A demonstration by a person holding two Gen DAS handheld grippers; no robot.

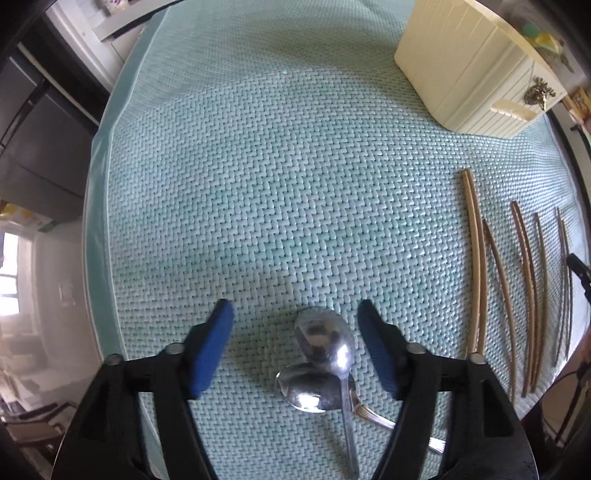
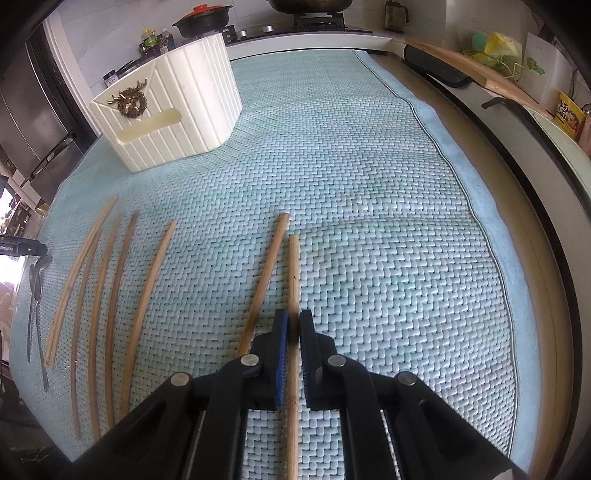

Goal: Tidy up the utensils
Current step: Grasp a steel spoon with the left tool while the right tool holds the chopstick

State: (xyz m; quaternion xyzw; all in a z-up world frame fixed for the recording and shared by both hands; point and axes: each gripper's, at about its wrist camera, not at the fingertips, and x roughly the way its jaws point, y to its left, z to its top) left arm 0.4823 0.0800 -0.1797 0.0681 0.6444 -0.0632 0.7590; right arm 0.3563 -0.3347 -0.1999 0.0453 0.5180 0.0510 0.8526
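The left gripper [image 1: 295,317] hangs released over two spoons [image 1: 321,354] lying crossed on the woven mat [image 1: 258,166]. The right gripper [image 2: 291,328] grasps one chopstick [image 2: 293,273]; its partner [image 2: 269,269] lies just beside it

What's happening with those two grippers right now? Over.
Left gripper open over the spoons. Right gripper shut on one chopstick. Nothing in the way.

Lying across the whole work surface: a pale teal woven mat [image 2: 369,177] with a plain blue border. Standing at nine o'clock: dark steel refrigerator doors [image 2: 22,122]. Sitting at twelve o'clock on a gas hob [image 2: 317,18]: a black clay pot with an orange lid [image 2: 203,16]. Glowing at eight o'clock in the left view: a bright window [image 1: 7,277]. Showing behind: white tiled wall [image 2: 110,33].
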